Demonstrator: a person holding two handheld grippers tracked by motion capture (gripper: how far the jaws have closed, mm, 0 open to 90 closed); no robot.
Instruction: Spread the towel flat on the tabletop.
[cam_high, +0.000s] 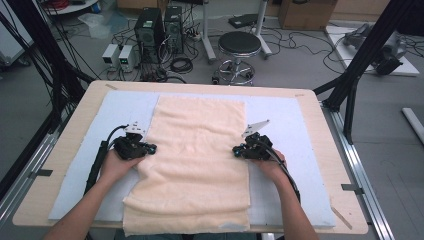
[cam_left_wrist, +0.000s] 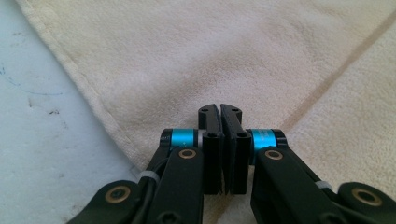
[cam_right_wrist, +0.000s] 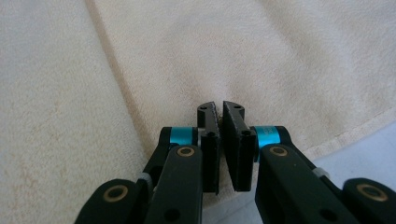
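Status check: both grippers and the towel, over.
Left gripper shut at towel's left edge. Right gripper shut at its right edge; whether cloth is pinched, can't tell. Towel partly folded on the pad. Nothing in the way.

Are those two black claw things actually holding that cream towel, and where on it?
Both sets of jaws look shut at the towel: left gripper at its left edge, right gripper at its right. Whether cloth is pinched cannot be told.

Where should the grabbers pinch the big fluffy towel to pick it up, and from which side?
Best at the towel's two long side edges. It lies flat, so only the edges give the jaws something thin to pinch. Each gripper comes in from its own side: the left gripper at the left edge, the right gripper at the right edge, jaws shut there now, probably on the edge fabric.
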